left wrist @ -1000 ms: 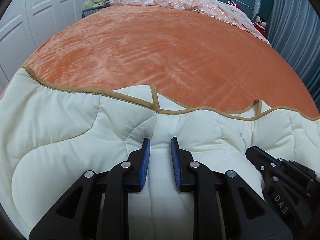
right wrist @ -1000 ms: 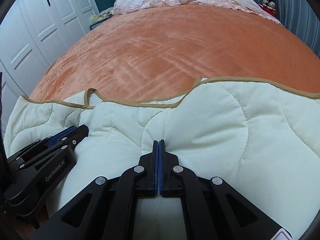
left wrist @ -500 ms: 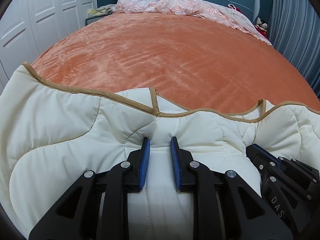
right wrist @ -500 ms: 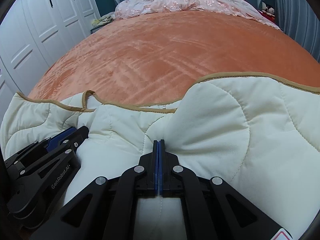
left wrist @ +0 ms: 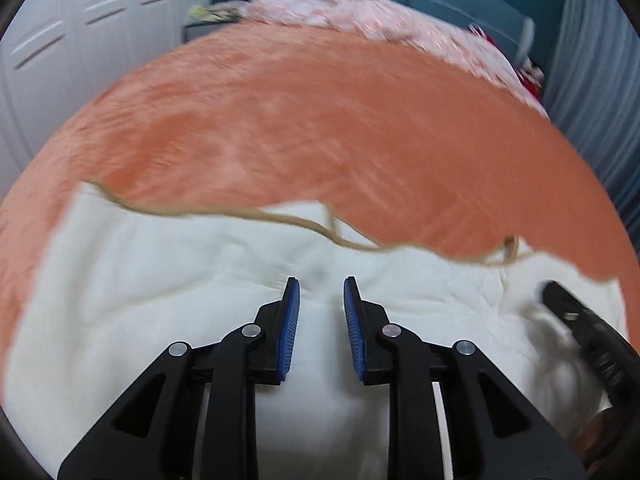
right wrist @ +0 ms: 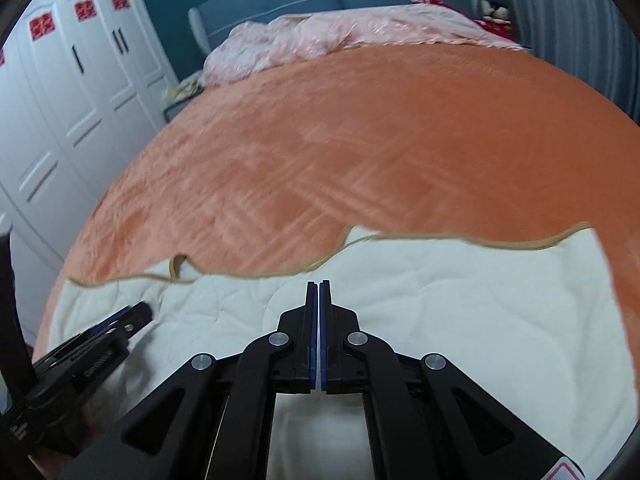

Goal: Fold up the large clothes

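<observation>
A cream quilted garment with tan trim [left wrist: 160,300] lies across the near part of an orange bed; it also shows in the right wrist view [right wrist: 480,320]. My left gripper [left wrist: 320,292] has its jaws a little apart with cream fabric bunched between them. My right gripper [right wrist: 319,286] is shut on a fold of the garment. The right gripper shows at the right edge of the left wrist view [left wrist: 576,320], and the left gripper at the lower left of the right wrist view [right wrist: 104,332]. Both views are blurred by motion.
The orange blanket [left wrist: 320,140] covers the bed beyond the garment. A pink floral quilt [right wrist: 320,36] is heaped at the teal headboard. White wardrobe doors [right wrist: 60,100] stand on the left, grey-blue curtains [left wrist: 592,80] on the right.
Both grippers have dropped lower with the garment, and its trimmed edge now lies flatter on the bed. The views have tilted and blurred. The right gripper stays shut.
</observation>
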Action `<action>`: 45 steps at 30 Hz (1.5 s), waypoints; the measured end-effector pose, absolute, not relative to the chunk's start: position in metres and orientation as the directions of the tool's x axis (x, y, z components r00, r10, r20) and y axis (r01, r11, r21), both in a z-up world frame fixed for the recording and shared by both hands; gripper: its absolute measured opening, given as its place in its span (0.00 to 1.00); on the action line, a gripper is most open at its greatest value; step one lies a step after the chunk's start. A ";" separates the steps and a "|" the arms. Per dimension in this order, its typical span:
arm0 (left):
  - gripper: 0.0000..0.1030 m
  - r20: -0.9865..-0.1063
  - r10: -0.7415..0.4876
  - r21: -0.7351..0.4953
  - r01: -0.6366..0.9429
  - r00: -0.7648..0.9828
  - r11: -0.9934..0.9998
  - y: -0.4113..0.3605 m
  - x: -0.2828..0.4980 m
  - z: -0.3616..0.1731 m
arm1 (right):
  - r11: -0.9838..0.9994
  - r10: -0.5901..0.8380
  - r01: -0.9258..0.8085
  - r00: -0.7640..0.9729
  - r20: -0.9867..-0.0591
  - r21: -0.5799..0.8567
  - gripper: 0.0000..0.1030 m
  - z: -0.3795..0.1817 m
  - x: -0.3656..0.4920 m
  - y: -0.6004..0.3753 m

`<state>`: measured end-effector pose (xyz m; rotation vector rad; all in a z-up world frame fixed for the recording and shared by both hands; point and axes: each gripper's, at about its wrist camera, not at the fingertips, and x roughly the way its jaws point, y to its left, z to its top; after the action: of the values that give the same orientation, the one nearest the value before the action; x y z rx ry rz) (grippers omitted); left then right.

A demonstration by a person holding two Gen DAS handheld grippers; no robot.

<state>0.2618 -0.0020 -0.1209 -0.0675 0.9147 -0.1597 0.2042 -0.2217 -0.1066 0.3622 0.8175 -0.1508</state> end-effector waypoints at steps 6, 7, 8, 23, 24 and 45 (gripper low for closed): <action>0.18 -0.816 -0.179 -0.198 0.025 0.550 0.980 0.046 0.278 -0.143 | 0.875 0.040 0.366 0.595 -0.803 0.315 0.00 -0.148 0.200 -0.270; 0.18 -0.809 -0.177 -0.196 0.027 0.561 0.980 0.046 0.277 -0.146 | 0.876 0.044 0.362 0.597 -0.801 0.318 0.00 -0.150 0.201 -0.270; 0.18 -0.804 -0.162 -0.177 0.031 0.572 0.984 0.043 0.276 -0.149 | 0.881 0.041 0.356 0.597 -0.801 0.311 0.00 -0.151 0.203 -0.269; 0.50 -0.800 -0.188 -0.261 -0.048 0.570 0.964 0.125 0.170 -0.078 | 0.947 0.166 0.133 0.577 -0.800 0.293 0.12 -0.080 0.132 -0.163; 0.53 -0.805 -0.177 -0.261 -0.071 0.567 0.963 0.137 0.159 -0.078 | 0.949 0.189 0.108 0.558 -0.808 0.296 0.11 -0.082 0.125 -0.149; 0.71 -0.820 -0.343 -0.491 -0.256 0.457 0.833 0.173 0.140 -0.140 | 0.972 0.178 0.055 0.457 -0.872 0.227 0.08 -0.137 0.104 -0.088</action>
<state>0.1399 0.1734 -0.1400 -0.6167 1.1144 -0.0581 0.1038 -0.0883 -0.1374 0.2354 1.0967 0.0766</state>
